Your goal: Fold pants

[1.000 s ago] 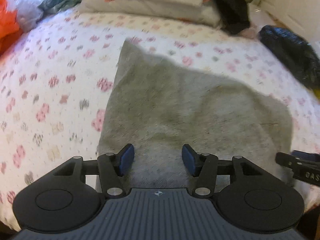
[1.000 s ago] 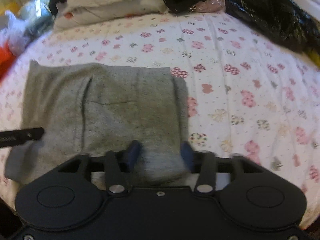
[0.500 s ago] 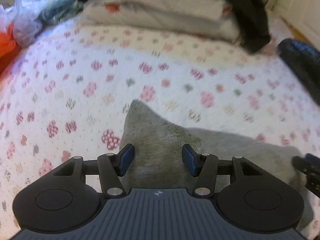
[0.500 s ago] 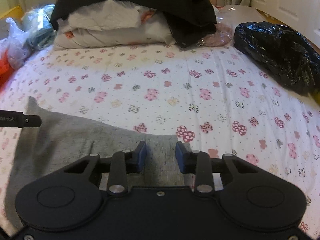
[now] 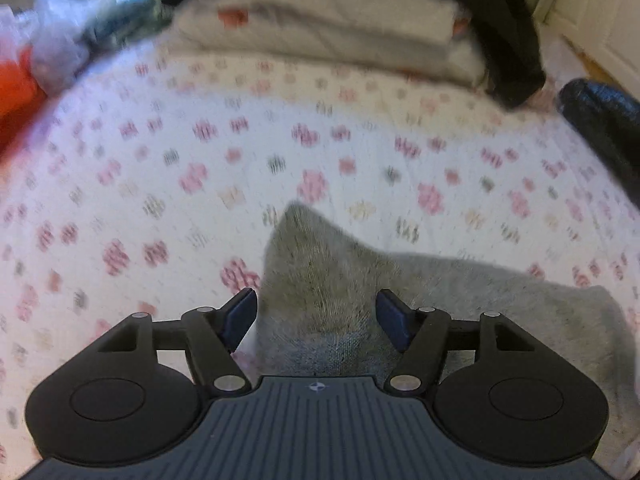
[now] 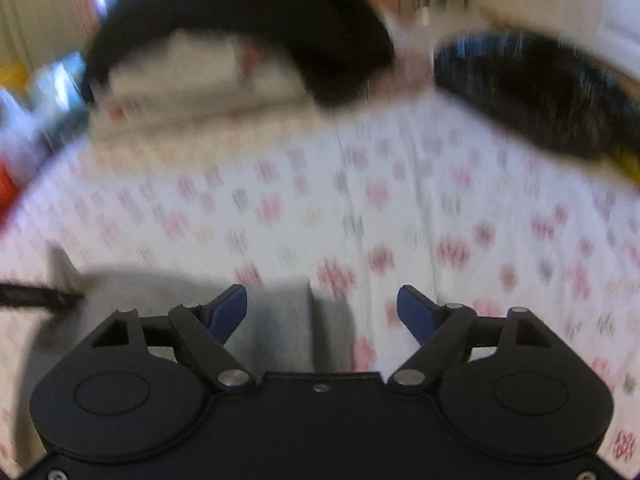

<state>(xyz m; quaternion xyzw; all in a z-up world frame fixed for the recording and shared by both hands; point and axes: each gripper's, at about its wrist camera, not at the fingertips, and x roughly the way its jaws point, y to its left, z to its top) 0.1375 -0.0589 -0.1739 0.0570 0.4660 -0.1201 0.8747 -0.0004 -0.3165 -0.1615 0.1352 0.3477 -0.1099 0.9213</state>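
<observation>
The grey pants [image 5: 440, 304] lay folded on the bed, on a white bedsheet [image 5: 200, 200] printed with small pink and grey flowers. In the left wrist view one corner of the fabric stood up in a peak directly ahead of the camera, while the rest of the garment spread away to the right along the near edge of the bed.

The left tool [image 5: 316, 312] pointed down at that peaked corner. Its jaws were spreading apart, and the grey cloth sat in the gap between the two blue pads [image 5: 240, 314], but neither pad pressed on it; the left pad sat just at the cloth's left edge, and the right pad hung over the fabric without pinching.

The right tool [image 6: 322, 312] was also opening, its jaws already wide. In the heavily blurred right wrist view the right-hand edge of the pants [image 6: 280, 320] reached into the left half of the gap, and bare bedsheet showed in the right half. Nothing was gripped. At the far left of that view the dark tip of the left tool [image 6: 40, 296] stuck in over the grey cloth.

At the head of the bed lay a stack of pale folded bedding [image 5: 328, 36] with a black garment [image 5: 512, 28] draped over it. A shiny black plastic bag [image 6: 540, 96] rested on the right side of the bed, well apart from the pants. Clear plastic bags [image 5: 60, 40] and something orange [image 5: 16, 84] sat at the far left.
</observation>
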